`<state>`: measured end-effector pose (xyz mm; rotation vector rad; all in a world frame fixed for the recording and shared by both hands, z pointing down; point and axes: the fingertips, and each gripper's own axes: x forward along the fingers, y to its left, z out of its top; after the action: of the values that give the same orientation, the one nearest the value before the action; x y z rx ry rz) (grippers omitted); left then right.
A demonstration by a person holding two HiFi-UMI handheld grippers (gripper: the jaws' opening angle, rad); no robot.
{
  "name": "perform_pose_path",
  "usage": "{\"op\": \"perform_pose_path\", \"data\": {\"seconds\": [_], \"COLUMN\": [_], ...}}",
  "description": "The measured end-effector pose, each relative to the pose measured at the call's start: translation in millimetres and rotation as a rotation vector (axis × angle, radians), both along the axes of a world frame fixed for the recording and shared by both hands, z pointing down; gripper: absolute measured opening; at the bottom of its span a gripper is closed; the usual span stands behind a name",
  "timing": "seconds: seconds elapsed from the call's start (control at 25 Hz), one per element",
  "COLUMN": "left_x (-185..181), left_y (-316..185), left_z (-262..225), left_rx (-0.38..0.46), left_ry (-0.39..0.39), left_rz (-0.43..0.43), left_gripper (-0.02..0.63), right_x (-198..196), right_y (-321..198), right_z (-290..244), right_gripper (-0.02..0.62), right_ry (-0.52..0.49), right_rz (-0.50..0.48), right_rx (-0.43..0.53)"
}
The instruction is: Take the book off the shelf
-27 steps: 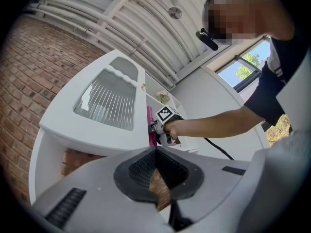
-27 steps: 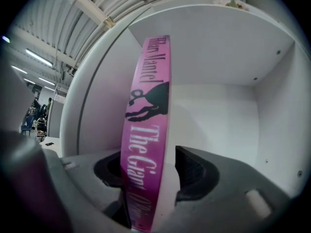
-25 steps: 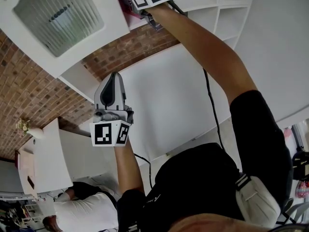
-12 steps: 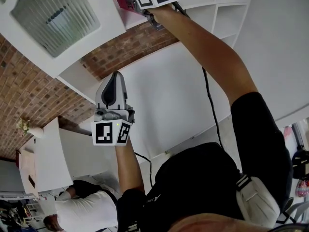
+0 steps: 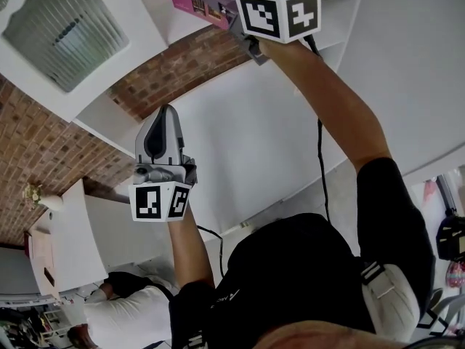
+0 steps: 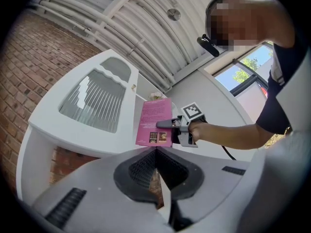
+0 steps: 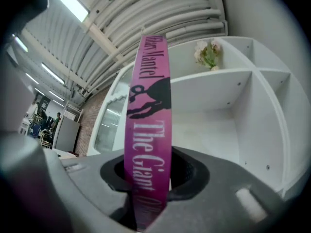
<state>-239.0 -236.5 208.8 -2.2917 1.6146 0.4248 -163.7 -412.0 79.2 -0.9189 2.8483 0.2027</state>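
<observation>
Magenta paperback book [image 7: 146,125] with white spine lettering stands upright between the jaws of the right gripper [image 7: 146,178], which clamp narrowly on its spine. It is held in front of the open compartments of the white wooden shelf unit [image 7: 218,74]. Lower down, the left gripper [image 6: 156,152] has its jaws closed together and holds nothing, pointing towards the book.

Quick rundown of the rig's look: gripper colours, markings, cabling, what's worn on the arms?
Both the left gripper and right gripper are grey shells with black textured pads. Each carries a white cube with black square markers. A black cable trails from the right one. The person wears a black short-sleeved shirt; forearms bare.
</observation>
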Motion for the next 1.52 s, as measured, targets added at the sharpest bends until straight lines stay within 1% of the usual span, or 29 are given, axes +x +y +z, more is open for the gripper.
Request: {"op": "perform_pose_path", "data": {"seconds": [0.2, 0.4, 0.52, 0.6, 0.68, 0.76, 0.96, 1.24, 1.52], "left_x": [16.3, 32.3, 40.6, 44.4, 46.4, 47.7, 43.8, 38.7, 39.9], "left_y": [2.5, 4.9, 7.1, 8.7, 11.4, 15.8, 17.5, 17.9, 15.5], "left_z": [-2.2, -1.2, 6.5, 22.1, 34.8, 33.9, 16.6, 16.6, 16.4], "left_rx": [0.01, 0.021, 0.033, 0.041, 0.044, 0.04, 0.022, 0.018, 0.015], "left_ry": [0.002, 0.008, 0.012, 0.01, 0.013, 0.021, 0.031, 0.032, 0.034], "left_rz": [0.016, 0.025, 0.028, 0.024, 0.02, 0.016, 0.002, -0.02, -0.026], "left_gripper": [-0.002, -0.002, -0.002, -0.002, -0.002, -0.002, -0.002, -0.002, -0.002], "right_x": [36.8, 68.0, 83.0, 88.5, 90.4, 91.4, 94.1, 94.0, 91.3], "right_y": [52.4, 89.8, 105.8, 114.7, 123.3, 132.1, 138.3, 140.0, 137.6], "right_z": [11.9, 46.9, 82.1, 116.7, 148.1, 162.5, 162.3, 165.5, 170.1], "right_gripper": [0.138, 0.14, 0.138, 0.14, 0.138, 0.138, 0.138, 0.138, 0.138], "right_ry": [-0.039, -0.064, -0.1, -0.114, -0.104, -0.087, -0.086, -0.068, -0.055], "right_rz": [-0.049, -0.056, -0.06, -0.062, -0.058, -0.053, -0.043, -0.047, -0.07], "right_rx": [0.067, 0.125, 0.107, 0.09, 0.083, 0.076, 0.052, 0.071, 0.054]}}
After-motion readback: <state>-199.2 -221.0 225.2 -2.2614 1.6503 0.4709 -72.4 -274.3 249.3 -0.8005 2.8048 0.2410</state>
